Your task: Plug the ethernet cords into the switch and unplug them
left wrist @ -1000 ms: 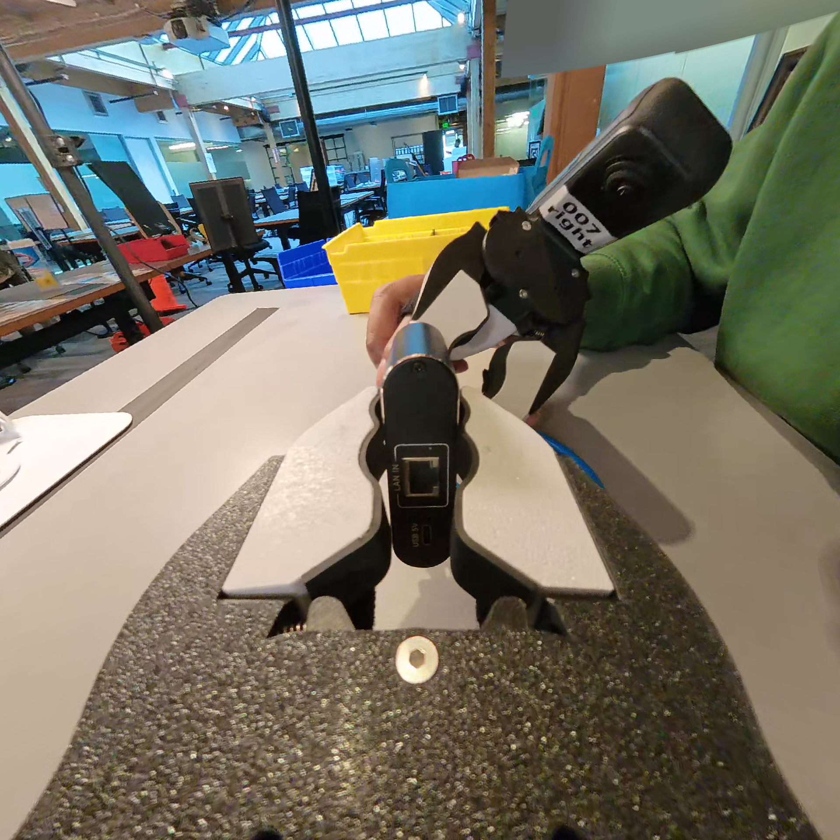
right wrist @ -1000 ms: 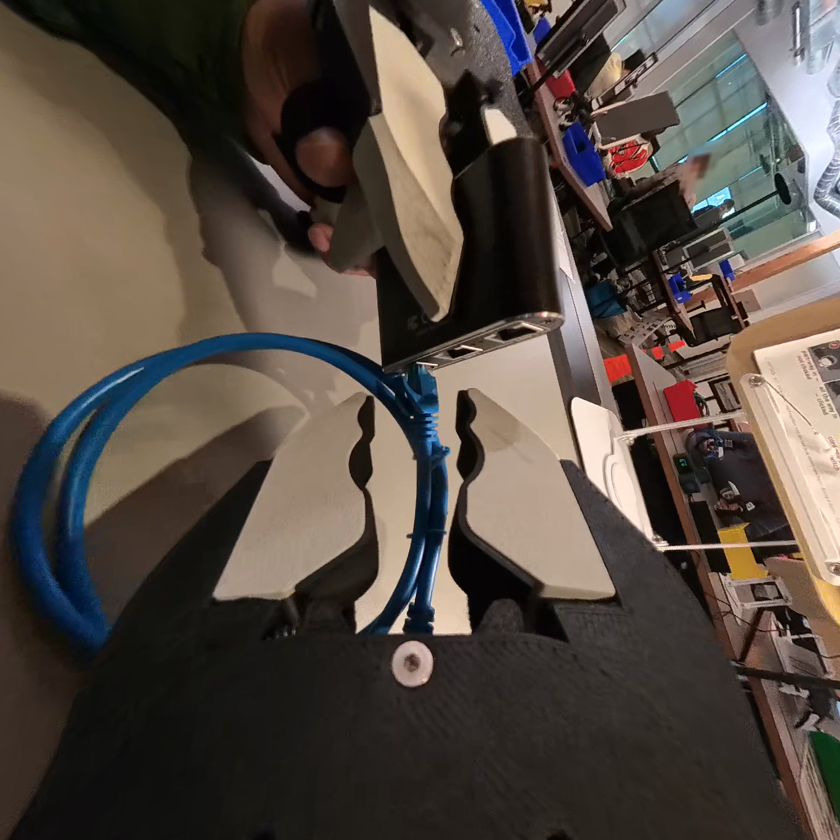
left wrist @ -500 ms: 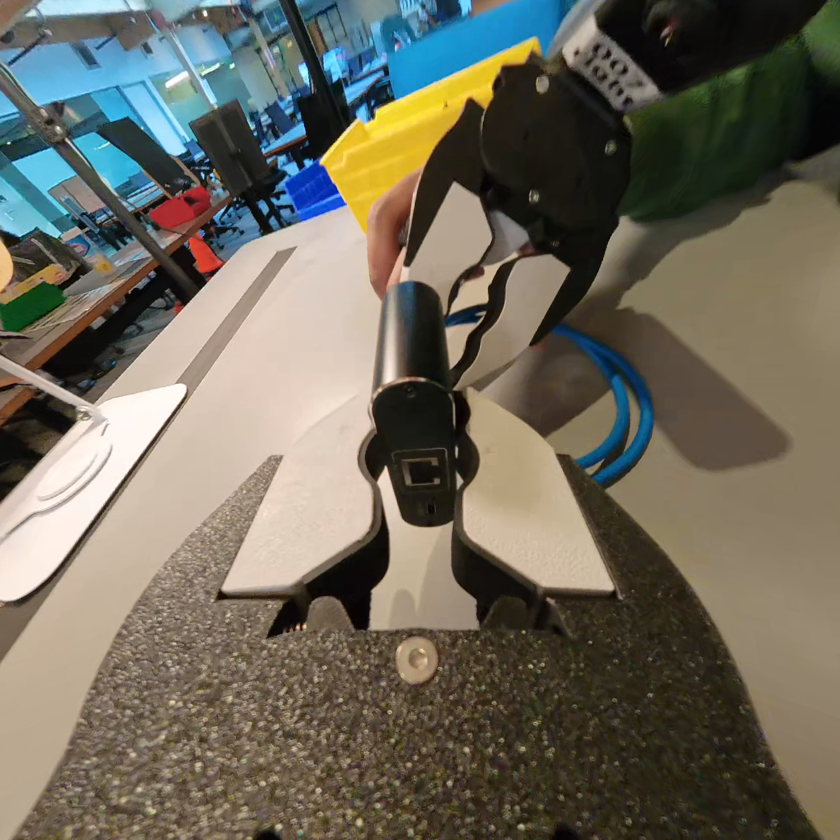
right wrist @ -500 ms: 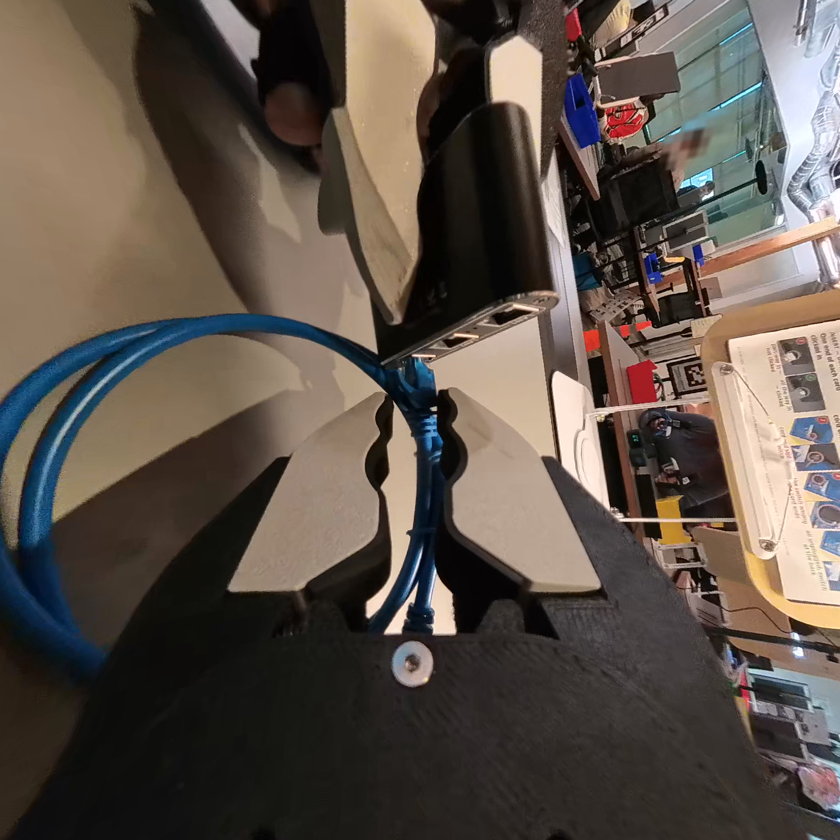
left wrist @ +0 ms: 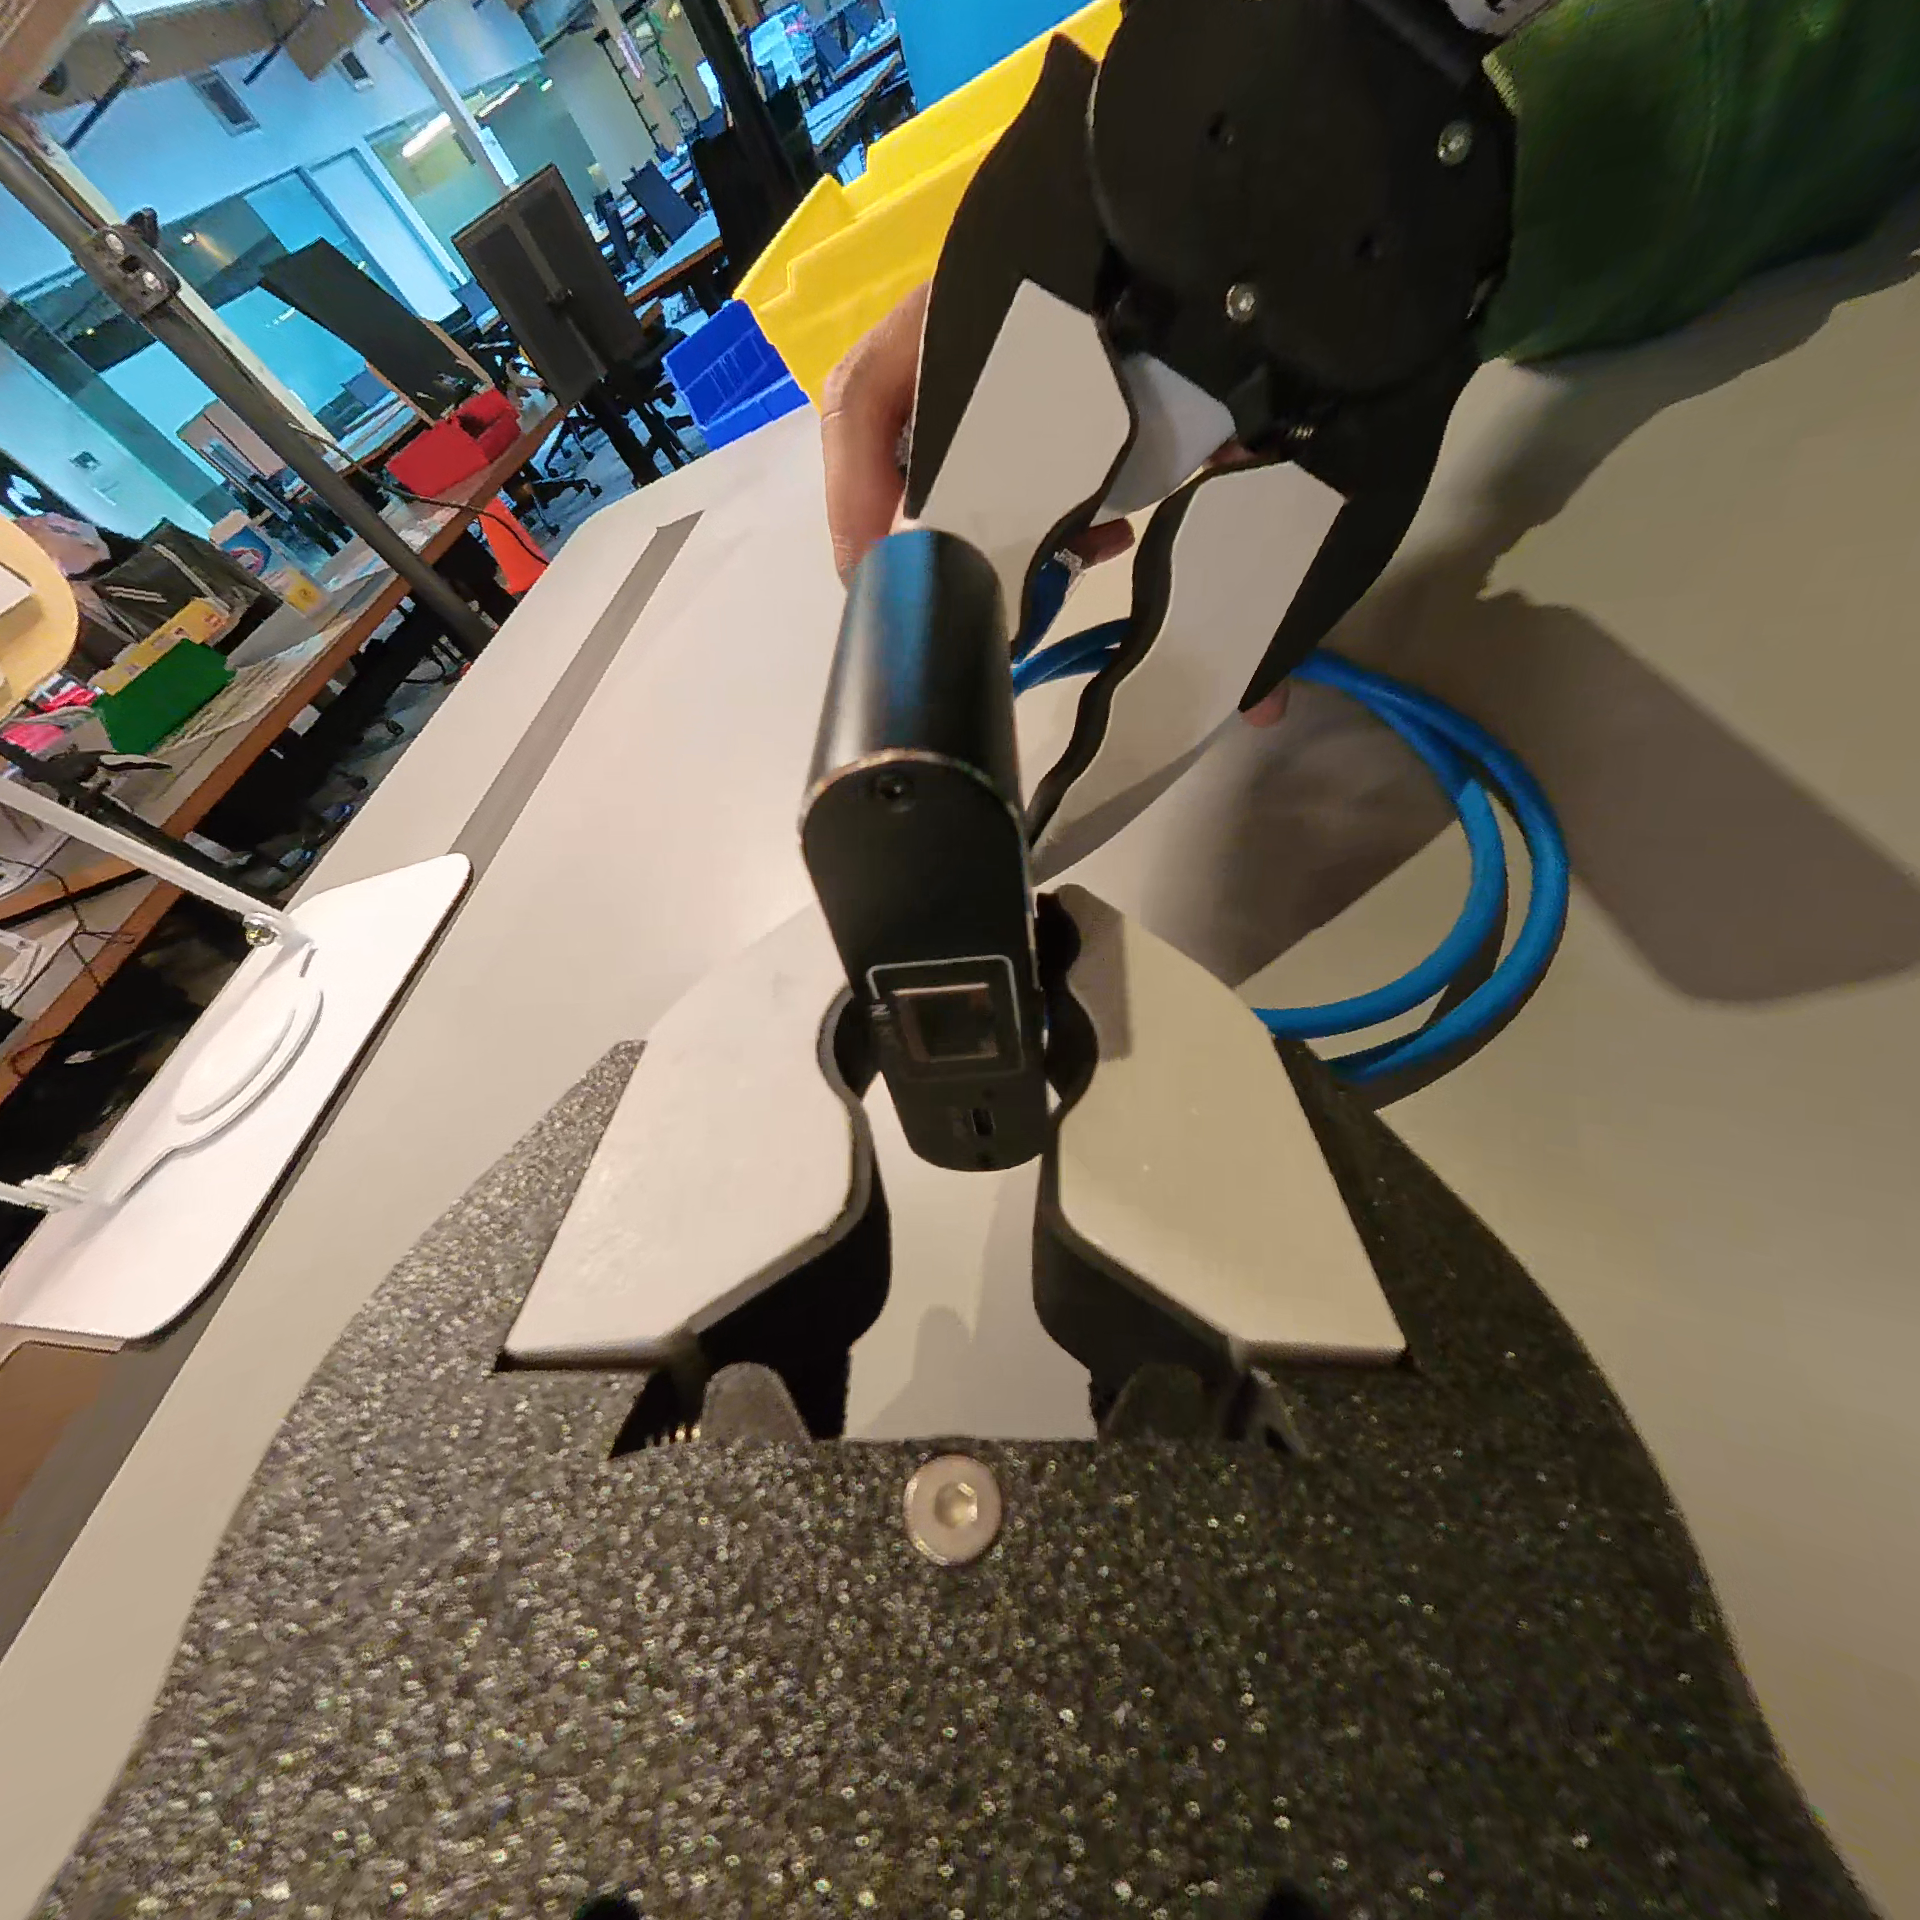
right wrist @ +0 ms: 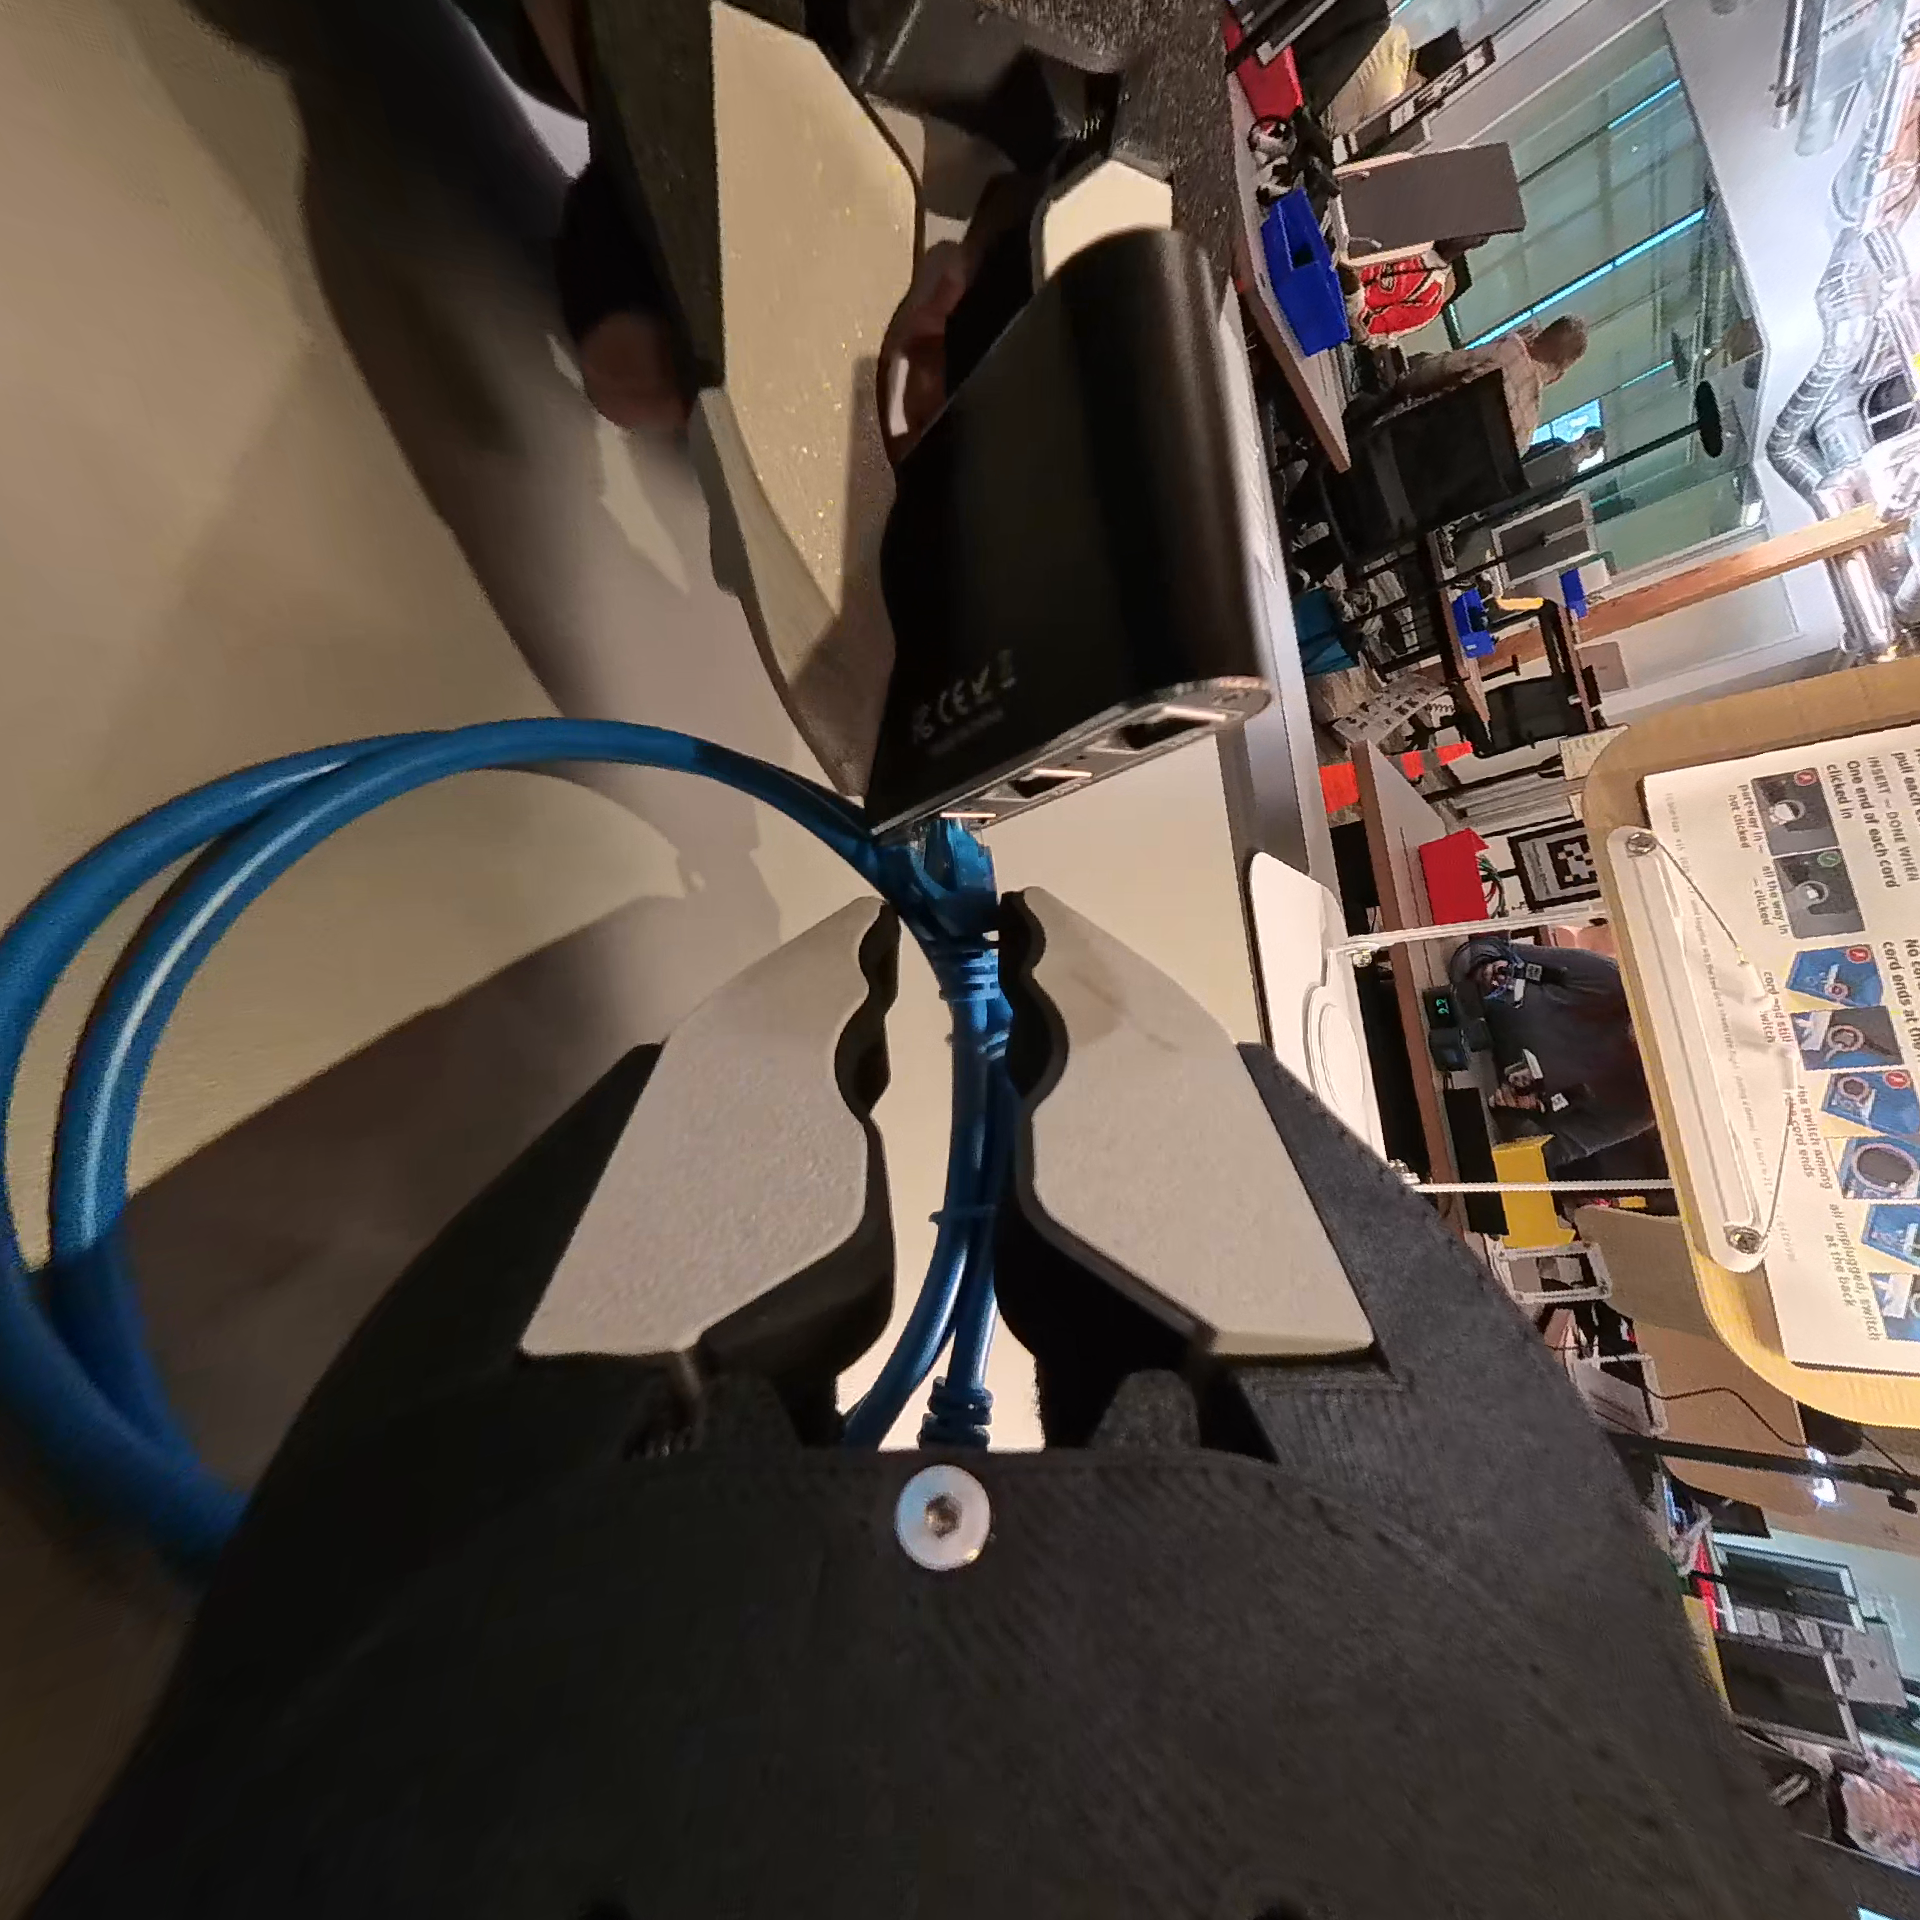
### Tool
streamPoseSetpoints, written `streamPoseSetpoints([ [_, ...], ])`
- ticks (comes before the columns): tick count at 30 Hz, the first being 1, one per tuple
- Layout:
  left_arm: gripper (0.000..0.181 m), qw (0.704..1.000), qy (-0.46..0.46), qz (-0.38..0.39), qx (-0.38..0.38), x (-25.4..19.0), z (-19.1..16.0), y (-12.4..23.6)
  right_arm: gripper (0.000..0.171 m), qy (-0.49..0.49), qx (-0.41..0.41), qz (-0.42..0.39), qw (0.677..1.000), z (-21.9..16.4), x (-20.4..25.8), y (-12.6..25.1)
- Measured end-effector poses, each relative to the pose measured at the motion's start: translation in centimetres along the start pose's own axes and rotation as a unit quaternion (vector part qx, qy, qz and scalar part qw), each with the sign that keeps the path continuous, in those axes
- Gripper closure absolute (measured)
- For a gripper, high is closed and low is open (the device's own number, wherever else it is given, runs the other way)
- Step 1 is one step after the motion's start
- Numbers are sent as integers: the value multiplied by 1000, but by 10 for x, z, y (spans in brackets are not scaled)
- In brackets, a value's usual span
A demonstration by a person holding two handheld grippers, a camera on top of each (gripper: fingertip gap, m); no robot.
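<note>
- switch [left wrist: 920, 831]: black, with a silver edge at the port face in the right wrist view
- ethernet cord [right wrist: 73, 1039]: bright blue, plug same blue
- left gripper [left wrist: 951, 1049]: speckled black body, pale grey finger plates
- right gripper [right wrist: 945, 925]: matte black body, same grey plates
- table [left wrist: 1662, 1195]: plain light grey, with a darker grey strip at upper left
- sleeve [left wrist: 1704, 156], upper right: green
- bin [left wrist: 862, 223], top centre: yellow
- smaller bin [left wrist: 727, 364] beside it: blue

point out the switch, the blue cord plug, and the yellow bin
switch [left wrist: 920, 727], left wrist view, on its black top face.
cord plug [right wrist: 951, 868], right wrist view, on the blue connector at the switch's port edge.
yellow bin [left wrist: 883, 244], left wrist view, on its side wall.
</note>
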State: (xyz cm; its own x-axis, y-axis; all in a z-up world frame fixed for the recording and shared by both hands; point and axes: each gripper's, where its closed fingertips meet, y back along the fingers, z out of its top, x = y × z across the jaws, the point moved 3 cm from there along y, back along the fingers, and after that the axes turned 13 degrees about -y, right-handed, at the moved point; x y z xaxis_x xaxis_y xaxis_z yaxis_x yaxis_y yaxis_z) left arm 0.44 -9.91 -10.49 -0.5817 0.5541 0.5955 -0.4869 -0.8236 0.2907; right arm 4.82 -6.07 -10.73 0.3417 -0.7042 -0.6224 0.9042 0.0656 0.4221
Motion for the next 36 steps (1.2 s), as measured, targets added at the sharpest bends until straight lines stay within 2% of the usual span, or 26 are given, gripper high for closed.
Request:
streamPoseSetpoints([
  [8,153,999,-41,24,-17,1,5,2,146,-20,-11,19,1000,0,-9,10],
  [15,153,998,-50,30,-33,0,11,1,143,-30,-61,51,996,14,-4,20],
  [24,153,997,-42,18,-65,-6,19,0,148,-68,-77,76,992,15,-3,20],
  [28,153,996,-44,19,-69,-6,19,0,155,-65,-71,86,992,13,0,18],
  [36,153,996,-52,17,-71,-7,19,0,156,-62,-71,83,992,12,2,16],
])
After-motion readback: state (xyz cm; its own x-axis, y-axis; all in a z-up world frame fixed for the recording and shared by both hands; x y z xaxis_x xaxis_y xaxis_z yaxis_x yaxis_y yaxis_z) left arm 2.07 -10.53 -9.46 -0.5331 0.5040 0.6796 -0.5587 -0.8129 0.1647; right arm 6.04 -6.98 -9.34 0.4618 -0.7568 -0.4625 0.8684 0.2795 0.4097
